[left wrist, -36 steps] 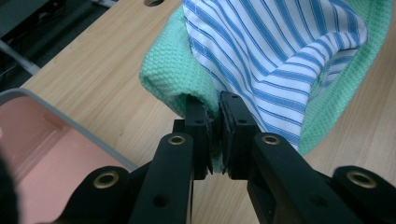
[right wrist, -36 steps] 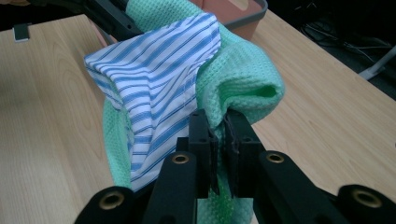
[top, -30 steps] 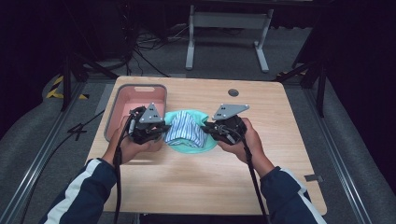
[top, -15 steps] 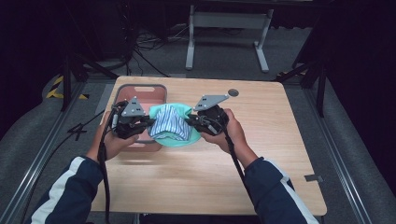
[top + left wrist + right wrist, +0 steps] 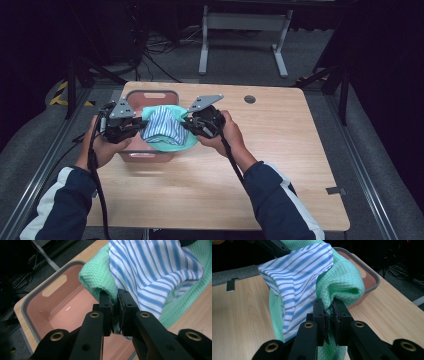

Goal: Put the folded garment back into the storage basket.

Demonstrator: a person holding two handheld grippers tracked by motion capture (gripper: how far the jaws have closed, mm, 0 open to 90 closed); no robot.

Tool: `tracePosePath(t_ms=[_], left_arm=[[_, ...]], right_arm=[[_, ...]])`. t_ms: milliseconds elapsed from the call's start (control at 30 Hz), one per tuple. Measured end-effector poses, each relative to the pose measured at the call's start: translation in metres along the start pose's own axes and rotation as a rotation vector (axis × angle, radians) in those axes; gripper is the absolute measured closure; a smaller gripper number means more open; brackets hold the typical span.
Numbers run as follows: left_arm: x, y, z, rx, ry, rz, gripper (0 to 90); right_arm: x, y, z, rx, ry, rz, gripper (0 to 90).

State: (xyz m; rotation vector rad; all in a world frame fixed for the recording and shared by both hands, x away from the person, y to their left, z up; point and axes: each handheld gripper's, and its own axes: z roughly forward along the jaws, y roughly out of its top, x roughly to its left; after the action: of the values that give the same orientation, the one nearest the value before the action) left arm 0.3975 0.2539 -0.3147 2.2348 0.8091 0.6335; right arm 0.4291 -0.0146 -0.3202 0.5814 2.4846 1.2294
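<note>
A mint green knitted cloth [image 5: 172, 142] with a blue-and-white striped cloth [image 5: 160, 126] lying in it hangs between my two grippers, over the right half of a pink bin [image 5: 150, 96]. My left gripper [image 5: 136, 127] is shut on the green cloth's [image 5: 93, 282] left edge, right by the striped cloth [image 5: 152, 270]. My right gripper [image 5: 189, 125] is shut on the green cloth's [image 5: 342, 287] right edge, with the striped cloth [image 5: 294, 277] draped beside the jaws. The bin's [image 5: 57, 307] inside looks bare.
The wooden table [image 5: 280, 165] stretches wide to the right and toward the person. A round cable hole [image 5: 249, 99] sits near the table's far edge. A metal stand [image 5: 240, 30] is on the floor beyond the table. The bin [image 5: 367, 272] lies behind the cloths in the right gripper view.
Both grippers have carried the bundled cloths leftward, from the table's middle to above the pink bin. Both stayed shut on the green cloth.
</note>
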Motion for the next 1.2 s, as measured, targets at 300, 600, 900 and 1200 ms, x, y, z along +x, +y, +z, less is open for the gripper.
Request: tracePosePath(t_ms=[300, 600, 900, 1200], left_arm=[[0.017, -0.012, -0.007, 0.020, 0.033, -0.031, 82.4], [0.032, -0.023, -0.004, 0.044, 0.058, -0.063, 82.4], [0.045, -0.030, 0.000, 0.061, 0.082, -0.090, 82.4], [0.052, -0.034, 0.012, 0.094, 0.099, -0.088, 82.4]], right_arm=[[0.005, 0.015, 0.026, -0.001, 0.007, -0.008, 82.2], [0.008, 0.027, 0.054, 0.007, 0.010, -0.011, 82.2], [0.010, 0.032, 0.076, 0.021, -0.001, -0.021, 82.2], [0.010, 0.031, 0.095, 0.061, 0.000, -0.015, 82.1]])
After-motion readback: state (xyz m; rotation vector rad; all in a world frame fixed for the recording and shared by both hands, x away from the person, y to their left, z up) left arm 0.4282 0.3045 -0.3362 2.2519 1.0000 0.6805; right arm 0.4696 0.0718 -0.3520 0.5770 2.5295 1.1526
